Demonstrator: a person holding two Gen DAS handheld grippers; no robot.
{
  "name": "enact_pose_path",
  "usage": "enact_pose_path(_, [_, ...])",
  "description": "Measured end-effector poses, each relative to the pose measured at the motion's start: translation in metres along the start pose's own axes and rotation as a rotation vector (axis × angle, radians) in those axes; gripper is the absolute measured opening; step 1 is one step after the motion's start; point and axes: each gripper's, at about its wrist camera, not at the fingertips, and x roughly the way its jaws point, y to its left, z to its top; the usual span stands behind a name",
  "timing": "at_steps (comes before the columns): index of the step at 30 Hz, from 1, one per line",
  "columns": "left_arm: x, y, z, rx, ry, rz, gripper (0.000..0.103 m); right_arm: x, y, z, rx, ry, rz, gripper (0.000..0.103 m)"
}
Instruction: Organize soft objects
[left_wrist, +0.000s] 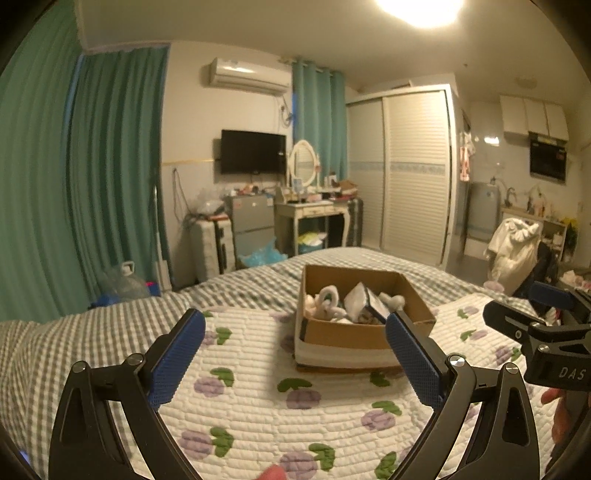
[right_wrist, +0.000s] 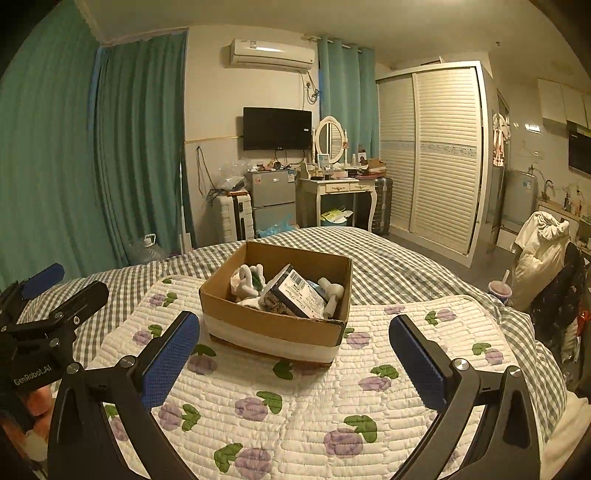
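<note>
A cardboard box (left_wrist: 354, 334) (right_wrist: 269, 325) sits on a quilted floral mat (left_wrist: 251, 384) (right_wrist: 295, 406) on the bed. It holds white soft toys (left_wrist: 327, 301) (right_wrist: 247, 282), a dark packet with a barcode label (right_wrist: 295, 293) (left_wrist: 373, 302) and other white soft items. My left gripper (left_wrist: 295, 325) is open and empty, held above the mat just short of the box. My right gripper (right_wrist: 294, 326) is open and empty, facing the box's near side. Each gripper shows at the edge of the other's view: the right one in the left wrist view (left_wrist: 535, 317), the left one in the right wrist view (right_wrist: 55, 295).
The bed has a grey checked cover (right_wrist: 388, 266). Beyond it stand green curtains (right_wrist: 140, 147), a small fridge (right_wrist: 273, 199), a dressing table with a mirror (right_wrist: 343, 188), a wardrobe (right_wrist: 432, 155) and a chair draped with white clothes (right_wrist: 543, 254).
</note>
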Motion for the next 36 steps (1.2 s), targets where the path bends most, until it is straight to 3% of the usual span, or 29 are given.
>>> enact_pose_path(36, [-0.0021, -0.0046, -0.0023, 0.008, 0.01, 0.003, 0.1, -0.0001, 0.0028, -0.0013, -0.017, 0.015, -0.007, 0.103])
